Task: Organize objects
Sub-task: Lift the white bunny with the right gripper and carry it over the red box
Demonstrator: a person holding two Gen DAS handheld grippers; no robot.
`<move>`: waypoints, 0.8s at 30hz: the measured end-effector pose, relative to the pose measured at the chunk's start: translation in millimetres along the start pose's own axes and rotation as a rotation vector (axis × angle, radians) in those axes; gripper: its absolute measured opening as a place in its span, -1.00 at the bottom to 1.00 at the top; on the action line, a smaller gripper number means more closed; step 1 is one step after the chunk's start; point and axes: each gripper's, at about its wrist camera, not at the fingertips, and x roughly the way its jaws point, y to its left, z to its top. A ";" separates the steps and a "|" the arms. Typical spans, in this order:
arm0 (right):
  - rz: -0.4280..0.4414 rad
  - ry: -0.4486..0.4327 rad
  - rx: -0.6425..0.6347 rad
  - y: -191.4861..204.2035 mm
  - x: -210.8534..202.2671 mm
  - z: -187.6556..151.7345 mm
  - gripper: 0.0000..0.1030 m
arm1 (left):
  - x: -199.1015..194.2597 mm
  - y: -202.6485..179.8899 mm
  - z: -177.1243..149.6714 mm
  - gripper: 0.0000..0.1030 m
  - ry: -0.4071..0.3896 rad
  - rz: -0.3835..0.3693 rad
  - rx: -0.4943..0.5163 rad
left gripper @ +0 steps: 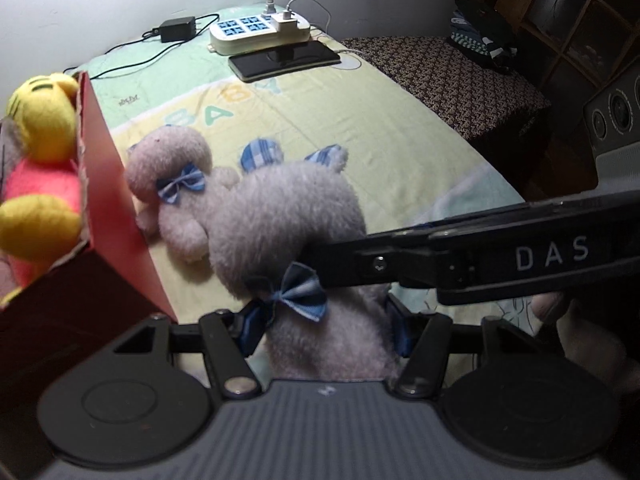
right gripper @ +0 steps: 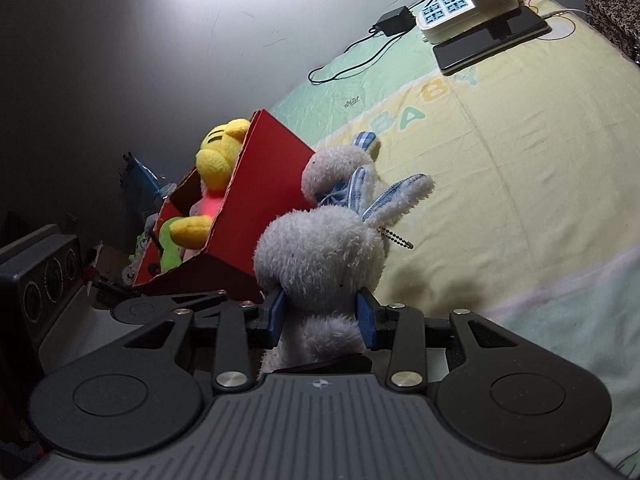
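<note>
Both claws, the left claw (left gripper: 324, 330) and right claw (right gripper: 320, 316), are gripping the grey plush rabbit (right gripper: 320, 256), which should be carried level over the red box (right gripper: 256, 184) before release.

The left gripper (left gripper: 322, 330) points steeply downward, its blue pads (left gripper: 250, 334) clamped on the grey plush rabbit (left gripper: 280, 216). The right gripper (right gripper: 324, 316) squeezes the same rabbit, reaching in from the left gripper's right side. A hand (left gripper: 580, 336), seemingly, shows dimly beneath it.
</note>
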 end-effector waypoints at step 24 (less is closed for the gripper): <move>0.147 0.132 -0.256 112.7 37.2 -33.1 -0.23 | -105.1 60.8 -81.7 0.19 -0.070 0.061 -0.077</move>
